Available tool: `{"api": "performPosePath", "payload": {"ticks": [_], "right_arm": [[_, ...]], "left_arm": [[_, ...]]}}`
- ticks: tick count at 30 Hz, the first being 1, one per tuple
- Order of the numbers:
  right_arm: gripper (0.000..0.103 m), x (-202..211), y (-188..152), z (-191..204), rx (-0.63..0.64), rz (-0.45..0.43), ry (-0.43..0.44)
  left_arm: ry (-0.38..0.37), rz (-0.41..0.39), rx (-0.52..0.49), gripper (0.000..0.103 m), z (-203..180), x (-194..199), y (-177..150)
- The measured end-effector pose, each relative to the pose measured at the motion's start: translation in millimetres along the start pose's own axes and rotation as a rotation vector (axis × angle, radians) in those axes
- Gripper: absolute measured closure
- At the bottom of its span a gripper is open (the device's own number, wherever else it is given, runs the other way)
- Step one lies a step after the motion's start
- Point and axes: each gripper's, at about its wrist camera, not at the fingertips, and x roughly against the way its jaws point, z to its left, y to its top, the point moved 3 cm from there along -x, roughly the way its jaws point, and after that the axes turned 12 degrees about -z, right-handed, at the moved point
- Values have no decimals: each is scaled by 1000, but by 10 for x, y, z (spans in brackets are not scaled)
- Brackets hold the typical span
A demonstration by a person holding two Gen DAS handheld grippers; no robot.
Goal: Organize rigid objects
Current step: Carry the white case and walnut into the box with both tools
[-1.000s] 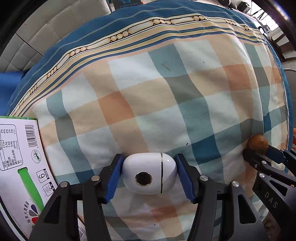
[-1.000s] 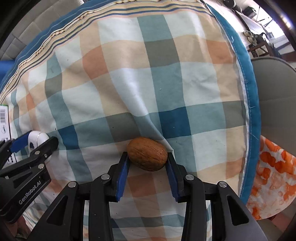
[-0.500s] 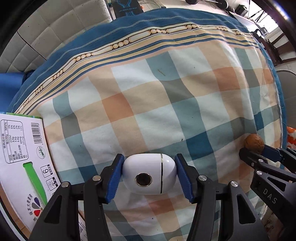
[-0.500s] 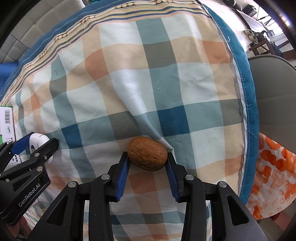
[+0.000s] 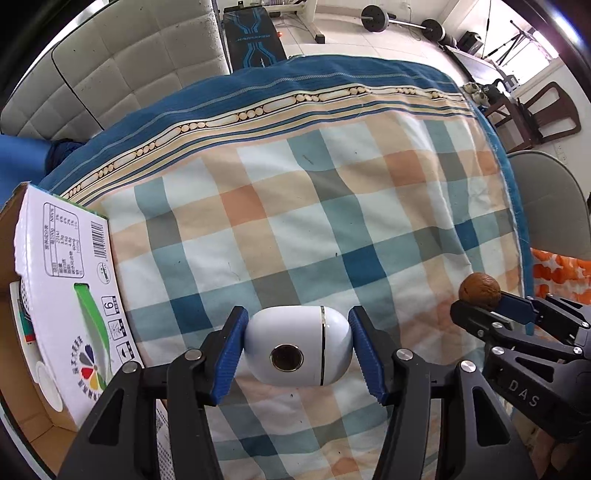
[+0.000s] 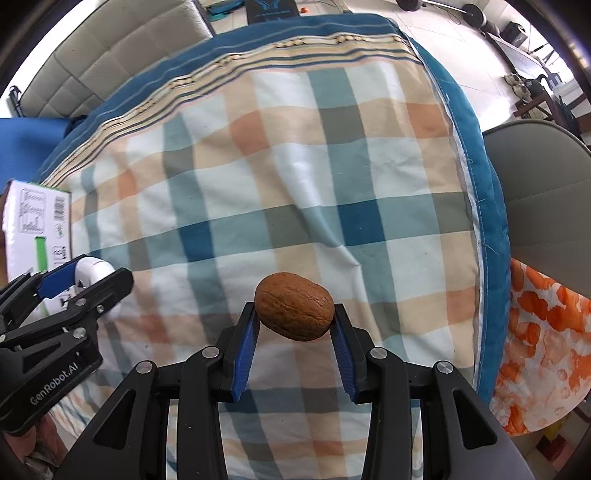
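White plastic first: the little white earbud-style case (image 5: 297, 346) is clamped sideways between the blue pads of the left gripper (image 5: 295, 350), jaws clenched on both its ends. Compared with a second ago the whole view has pulled back and up. Way more of the checked cloth (image 5: 295, 229) shows under the case, and the room behind has popped into frame, so both grippers have lifted off with their loads. The printed carton (image 5: 70, 295) on the far left also shows more of itself now, including its open top and cardboard inside, with something white and round down in there that I can't make out.

Moving right, the right gripper (image 6: 293, 328) has its jaws gripping a brown walnut (image 6: 294, 305), also hanging clear above the cloth. From the left camera you can see the nut (image 5: 479, 291) riding at the tips out by the cloth's right edge.

My read: pick-up is done for both items and this is the carry phase. The carton looks like the likely drop spot, which would put the case much nearer to home than the nut, but that's a guess.

The surface is draped in that plaid blue, orange and white cloth with a blue striped border, soft and a bit wrinkled. Around it: a grey tufted sofa (image 5: 122, 66) at back left, a weight bench (image 5: 255, 37) and barbell (image 5: 402, 20) on the tiled floor, a grey chair (image 6: 546, 192) on the right and some orange-patterned fabric (image 6: 539, 332) below it.
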Motion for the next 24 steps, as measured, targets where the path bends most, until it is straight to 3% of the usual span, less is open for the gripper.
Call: {"api": "performPosePath", "payload": {"ticks": [8, 13, 18, 24], "right_arm": [[62, 451, 38, 329, 66, -55, 53], [62, 813, 122, 736, 118, -110, 111], [62, 1086, 77, 1369, 185, -143, 179], [62, 1246, -73, 2223, 256, -144, 260]], "left_arm": [[-52, -84, 16, 49, 299, 631, -50], [-50, -142, 80, 49, 596, 924, 5], [-37, -196, 134, 49, 976, 1219, -67], [-14, -241, 197, 49, 1579, 1571, -375]]}}
